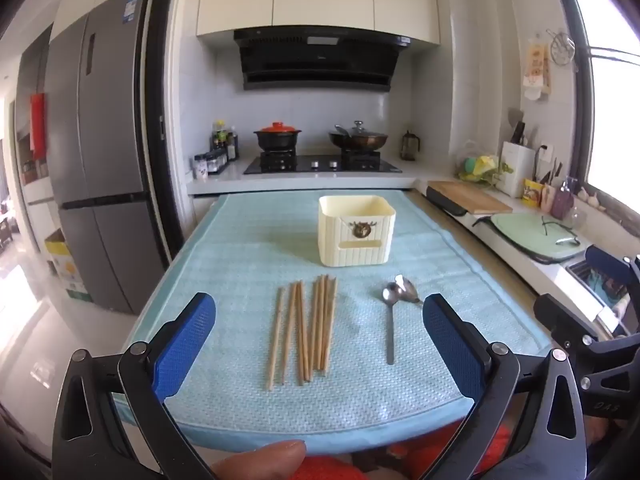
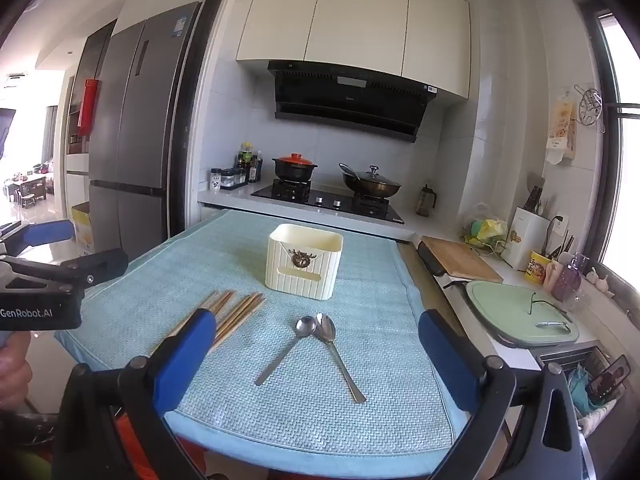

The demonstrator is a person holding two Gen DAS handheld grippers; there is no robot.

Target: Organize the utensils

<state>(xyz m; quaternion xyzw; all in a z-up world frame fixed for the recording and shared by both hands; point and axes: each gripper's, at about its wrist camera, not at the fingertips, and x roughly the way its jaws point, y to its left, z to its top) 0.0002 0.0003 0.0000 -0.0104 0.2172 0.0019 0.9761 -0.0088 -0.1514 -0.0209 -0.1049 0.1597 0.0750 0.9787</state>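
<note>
On the table, a light blue towel [image 1: 248, 248] [image 2: 372, 280] covered nearly the whole top; its near edge dropped out of sight behind the gripper frames in both views.

Cream ribbed holder [image 1: 356, 230] [image 2: 305, 261]: stood upright toward the far end of the towel, a dark round ornament on its front, details too small to make out. Its inside could not be seen from either camera.

Left gripper [image 1: 319, 332] [image 2: 60, 256]: hung over the near edge of the towel, blue fingers [image 1: 185, 340] spread wide, gripping nothing. From the right wrist camera only its black body and one blue finger showed, cut off at the frame edge.

Right gripper [image 2: 312, 354] [image 1: 600, 300]: likewise spread wide and empty, fingers [image 2: 182, 358] either side of the spoons. Only a dark fragment of it showed at the edge of the left wrist view.

Chopsticks [image 1: 308, 328] [image 2: 236, 312]: a loose bundle lying flat, lengthwise, in front of the holder and well apart from it. The right gripper's near finger hid their lower ends in the right wrist view; an exact count was hard to make.

Two metal spoons [image 1: 394, 300] [image 2: 316, 330]: flat on the towel just beside the chopsticks, bowls touching or overlapping, handles splayed apart. One handle was hidden behind a finger in the left wrist view.
</note>
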